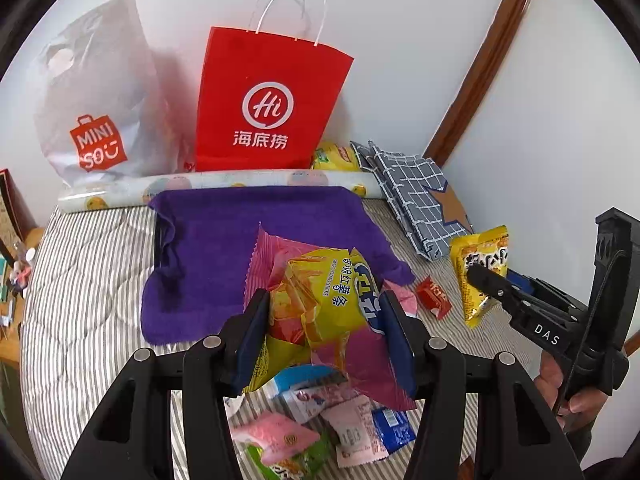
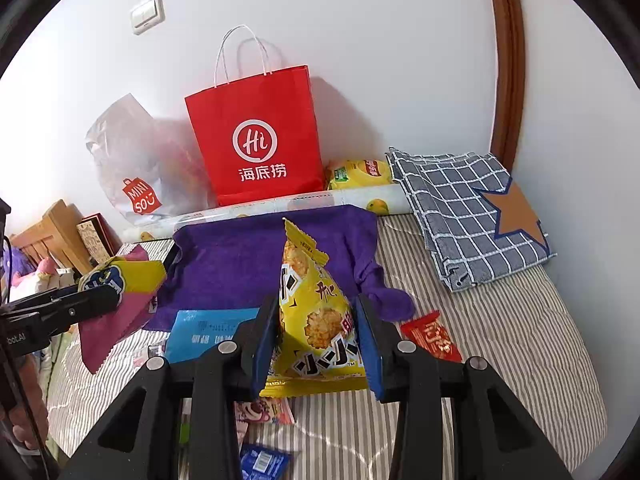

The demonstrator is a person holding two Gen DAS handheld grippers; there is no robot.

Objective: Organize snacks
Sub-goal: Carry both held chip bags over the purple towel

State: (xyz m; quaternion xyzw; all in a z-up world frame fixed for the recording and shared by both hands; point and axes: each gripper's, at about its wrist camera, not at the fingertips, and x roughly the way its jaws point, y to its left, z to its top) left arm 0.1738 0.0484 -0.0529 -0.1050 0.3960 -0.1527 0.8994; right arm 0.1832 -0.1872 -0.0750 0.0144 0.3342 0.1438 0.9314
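Left gripper (image 1: 324,320) clamped on crumpled yellow-and-pink sweet-potato-stick packet (image 1: 320,296), long axis tilted up toward purple towel (image 1: 256,236); right gripper (image 2: 316,336) clamped on yellow triangular rice-cracker packet (image 2: 316,312), upright, tip toward towel, near its front edge.

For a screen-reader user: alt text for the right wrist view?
The right gripper clamps a yellow snack bag above a striped bed cover, facing a purple towel and a red paper bag against the wall.
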